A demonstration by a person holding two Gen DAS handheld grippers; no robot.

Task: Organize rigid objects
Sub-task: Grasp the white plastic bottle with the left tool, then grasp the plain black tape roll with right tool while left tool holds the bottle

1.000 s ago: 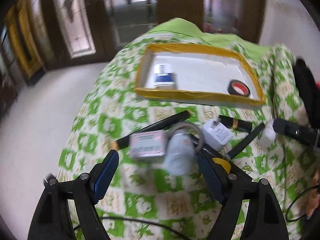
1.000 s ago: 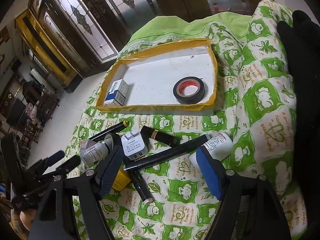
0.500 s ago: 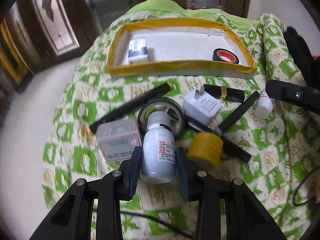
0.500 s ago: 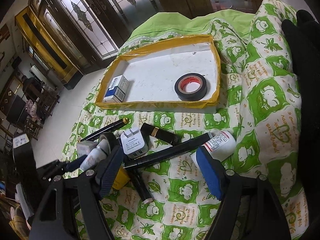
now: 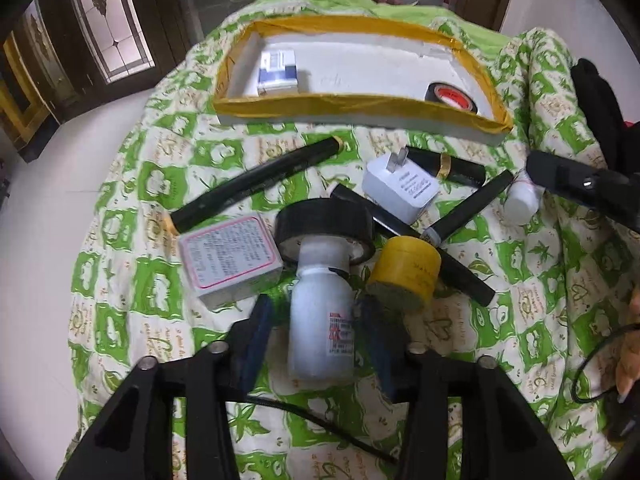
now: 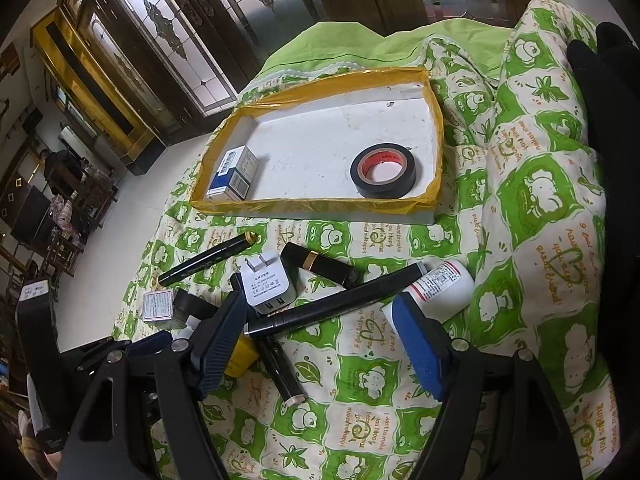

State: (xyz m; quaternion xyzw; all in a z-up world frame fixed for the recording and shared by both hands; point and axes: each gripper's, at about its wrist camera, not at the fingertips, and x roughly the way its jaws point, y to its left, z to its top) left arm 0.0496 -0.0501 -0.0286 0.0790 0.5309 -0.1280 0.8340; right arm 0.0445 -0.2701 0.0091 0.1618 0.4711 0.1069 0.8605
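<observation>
My left gripper [image 5: 318,328] is shut on a white plastic bottle [image 5: 322,320], held just above the green patterned cloth. Its cap points at a black tape roll [image 5: 324,224]. Beside it lie a pink-edged box [image 5: 230,258], a yellow jar [image 5: 404,274], a white charger [image 5: 400,188] and black pens [image 5: 256,182]. My right gripper [image 6: 320,336] is open and empty above a black pen [image 6: 340,304], with a second white bottle [image 6: 438,288] by its right finger. The yellow-rimmed tray [image 6: 320,206] holds a blue box [image 6: 234,174] and a tape roll [image 6: 382,170].
A black lipstick tube [image 6: 320,266] lies before the tray. A black garment [image 6: 612,128] lies at the right edge. The cloth falls away to a white floor [image 6: 120,232] on the left. A black cable [image 5: 320,420] runs under the left gripper.
My left gripper came forward, closed on the white bottle and now holds it, drawn slightly back from the tape roll. The right gripper stayed open and nearly still.
</observation>
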